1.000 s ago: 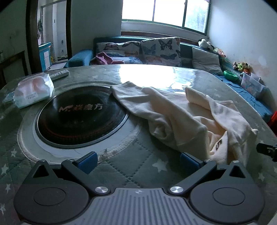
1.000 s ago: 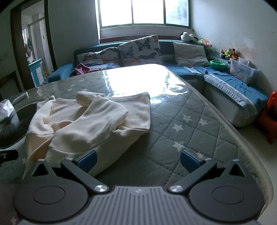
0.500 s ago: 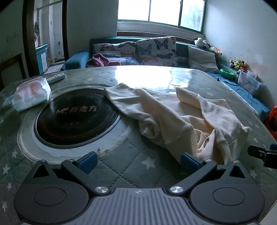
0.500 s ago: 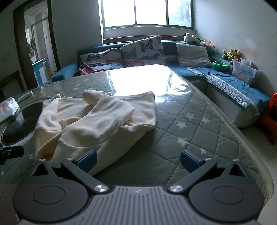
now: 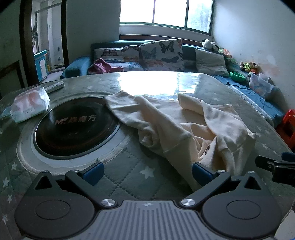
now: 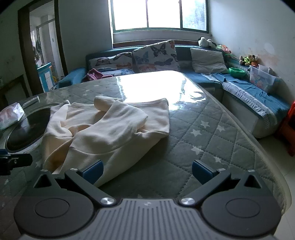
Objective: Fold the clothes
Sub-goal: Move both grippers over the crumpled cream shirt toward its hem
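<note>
Sweatshirt (image 5: 171, 129) seen crumpled on quilted table (image 6: 212, 147), 1 o'clock of left gripper (image 5: 147, 172), 11 o'clock of right gripper (image 6: 147, 171). Both held wide, nothing gripped, near hem flanked, likely so edge can be pinched and spread.

Daylight enters through a wide window (image 6: 158, 14) in the far wall and glares off the glossy, star-quilted table (image 6: 212, 140). A blue corner sofa (image 6: 239, 86) runs below the window and along the right wall, carrying butterfly-print cushions (image 6: 154, 55), a grey pillow (image 6: 208, 60) and plush toys (image 6: 248, 60). White plaster walls, stained at right. Dark-framed doorway (image 5: 44, 37) at left. Pale tiled floor (image 6: 272, 147).
</note>
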The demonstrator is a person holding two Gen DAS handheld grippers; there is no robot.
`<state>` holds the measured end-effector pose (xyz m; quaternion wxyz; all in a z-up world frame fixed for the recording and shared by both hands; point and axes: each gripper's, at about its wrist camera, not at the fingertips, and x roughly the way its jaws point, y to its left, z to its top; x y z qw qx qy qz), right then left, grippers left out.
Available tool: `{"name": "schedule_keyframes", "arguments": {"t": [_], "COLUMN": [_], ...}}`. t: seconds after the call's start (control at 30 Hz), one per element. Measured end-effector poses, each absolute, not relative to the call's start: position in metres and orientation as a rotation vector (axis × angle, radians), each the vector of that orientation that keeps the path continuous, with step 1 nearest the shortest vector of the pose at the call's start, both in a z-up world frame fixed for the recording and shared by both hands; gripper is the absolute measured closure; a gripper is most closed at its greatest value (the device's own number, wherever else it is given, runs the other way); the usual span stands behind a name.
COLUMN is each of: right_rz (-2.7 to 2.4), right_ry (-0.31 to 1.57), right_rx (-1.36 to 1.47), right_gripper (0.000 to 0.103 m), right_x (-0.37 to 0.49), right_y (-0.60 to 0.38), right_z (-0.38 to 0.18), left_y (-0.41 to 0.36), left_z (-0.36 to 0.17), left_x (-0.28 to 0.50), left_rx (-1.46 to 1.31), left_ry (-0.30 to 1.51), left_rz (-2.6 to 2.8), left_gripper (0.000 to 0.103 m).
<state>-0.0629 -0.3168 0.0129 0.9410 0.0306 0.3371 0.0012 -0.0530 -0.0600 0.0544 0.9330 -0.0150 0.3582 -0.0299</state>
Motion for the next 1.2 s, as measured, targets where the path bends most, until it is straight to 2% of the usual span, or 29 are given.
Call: {"name": "schedule_keyframes", "arguments": {"t": [1.2], "right_rz": [0.075], "right_ry": [0.679], "right_rx": [0.045], "right_gripper": [0.000], "right_x": [-0.036], "right_y": [-0.305], "right_z": [0.020], "left_y": [-0.075], "left_z": [0.066], "left_x": [-0.019], "left_rx": [-0.010], "left_ry": [0.724], "left_rz": [-0.078], "left_gripper": [0.000]}}
